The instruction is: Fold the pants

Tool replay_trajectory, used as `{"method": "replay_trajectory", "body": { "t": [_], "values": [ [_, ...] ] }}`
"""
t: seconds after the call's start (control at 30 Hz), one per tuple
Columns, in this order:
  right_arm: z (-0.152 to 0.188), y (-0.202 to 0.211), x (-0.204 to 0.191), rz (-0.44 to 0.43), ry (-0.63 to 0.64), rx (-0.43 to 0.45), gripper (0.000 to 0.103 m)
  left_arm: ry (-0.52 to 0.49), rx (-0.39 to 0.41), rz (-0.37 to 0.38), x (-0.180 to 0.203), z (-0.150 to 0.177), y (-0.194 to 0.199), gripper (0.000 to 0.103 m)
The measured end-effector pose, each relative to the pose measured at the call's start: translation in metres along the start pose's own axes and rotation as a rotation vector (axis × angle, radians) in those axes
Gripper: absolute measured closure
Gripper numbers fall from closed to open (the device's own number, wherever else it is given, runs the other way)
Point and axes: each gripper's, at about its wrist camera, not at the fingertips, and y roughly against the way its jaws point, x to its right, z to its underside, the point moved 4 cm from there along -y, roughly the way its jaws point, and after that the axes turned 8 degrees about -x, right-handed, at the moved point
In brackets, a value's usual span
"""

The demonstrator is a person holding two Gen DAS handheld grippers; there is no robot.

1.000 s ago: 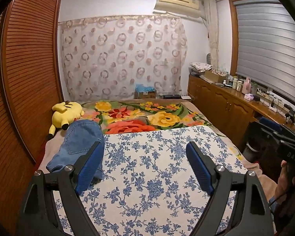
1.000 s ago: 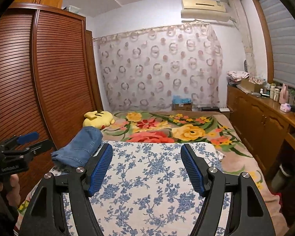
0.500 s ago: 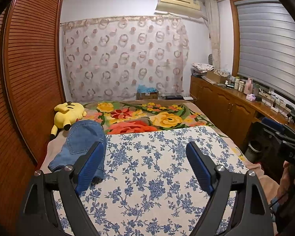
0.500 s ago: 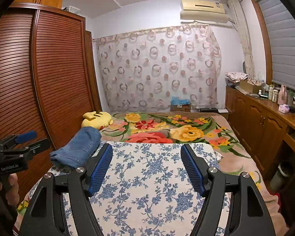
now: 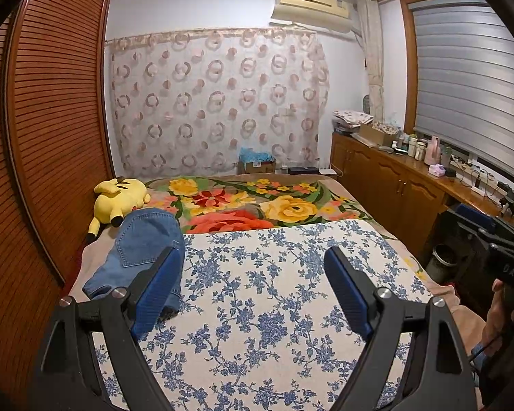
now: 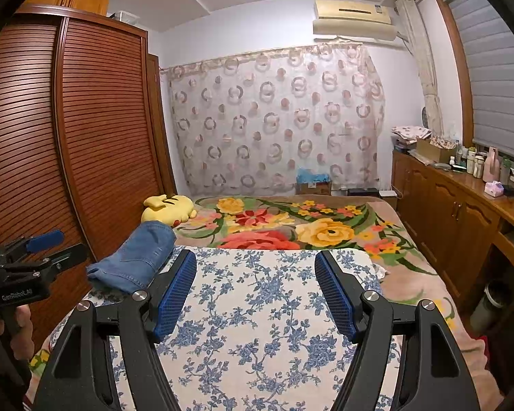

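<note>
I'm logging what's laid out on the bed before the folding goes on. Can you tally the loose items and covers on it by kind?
Jeans: 1
Yellow plush toy: 1
Blue floral cloth: 1
Bright flower blanket: 1
Total: 4

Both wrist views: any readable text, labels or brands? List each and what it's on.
"DAS": white letters on the black body of the right gripper, at the right edge of the left wrist view; possibly cut off.
"GenRobot.AI": roughly, blurred, on the black body of the left gripper, in the right wrist view.
Air conditioner: small badge, too small to read.
Bottles on the counter: labels too small to read.
</note>
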Motion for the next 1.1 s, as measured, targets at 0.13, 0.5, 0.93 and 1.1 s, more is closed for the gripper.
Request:
{"method": "replay_trajectory", "body": {
  "t": [0.13, 0.5, 0.93, 1.1],
  "values": [
    [0.0002, 0.0001, 0.0002, -0.001, 0.002, 0.001, 0.029, 0.002, 0.004, -0.002, -0.0011, -0.0002, 0.0007, 0.017],
    [-0.0001, 0.0002, 0.0041, -0.002, 0.007, 0.002, 0.029, 0.005, 0.009, -0.002, -0.0012, -0.0013, 0.0019, 0.017],
    [0.0007, 0.0004, 0.0059, -0.004, 0.009, 0.007, 0.029, 0.004, 0.014, -0.002, -0.0003, -0.0025, 0.0033, 0.017],
    [0.0002, 0.0012, 0.0067, -0.002, 0.01, 0.011, 0.029, 0.006, 0.015, -0.002, -0.0006, -0.0014, 0.0034, 0.017]
  ]
}}
